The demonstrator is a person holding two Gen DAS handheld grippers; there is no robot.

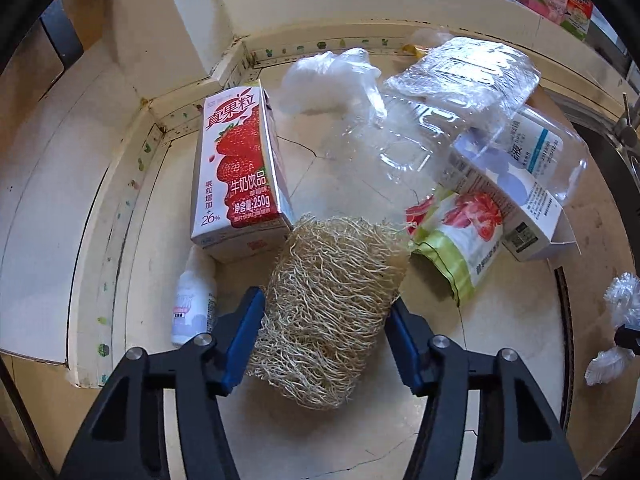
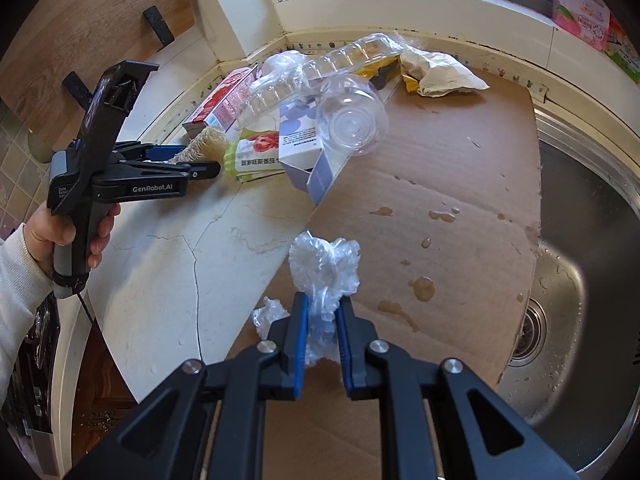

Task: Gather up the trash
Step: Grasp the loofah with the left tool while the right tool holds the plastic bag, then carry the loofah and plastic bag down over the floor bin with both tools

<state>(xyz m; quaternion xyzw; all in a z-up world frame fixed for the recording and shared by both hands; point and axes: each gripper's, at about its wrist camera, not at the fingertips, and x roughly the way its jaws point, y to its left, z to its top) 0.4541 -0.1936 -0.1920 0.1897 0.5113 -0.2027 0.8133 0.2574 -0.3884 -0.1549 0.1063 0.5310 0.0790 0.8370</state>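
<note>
Between the blue pads of the left gripper (image 1: 324,332) a loofah sponge (image 1: 328,312) is being clasped on the countertop (image 1: 352,432), near the strawberry milk carton (image 1: 236,172). Crumpled plastic film (image 2: 324,268) is being pinched by the right gripper (image 2: 322,320) (narrowly). Lifting seemingly follows; no bin is being shown, and grip firmness is unclear.

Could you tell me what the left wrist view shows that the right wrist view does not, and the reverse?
Only the left wrist view shows the small white bottle beside the strawberry milk carton. Only the right wrist view shows the sink, the wet cardboard sheet and the person's hand. Both show the left gripper around the loofah sponge, and the right gripper clamping crumpled plastic wrap.
</note>
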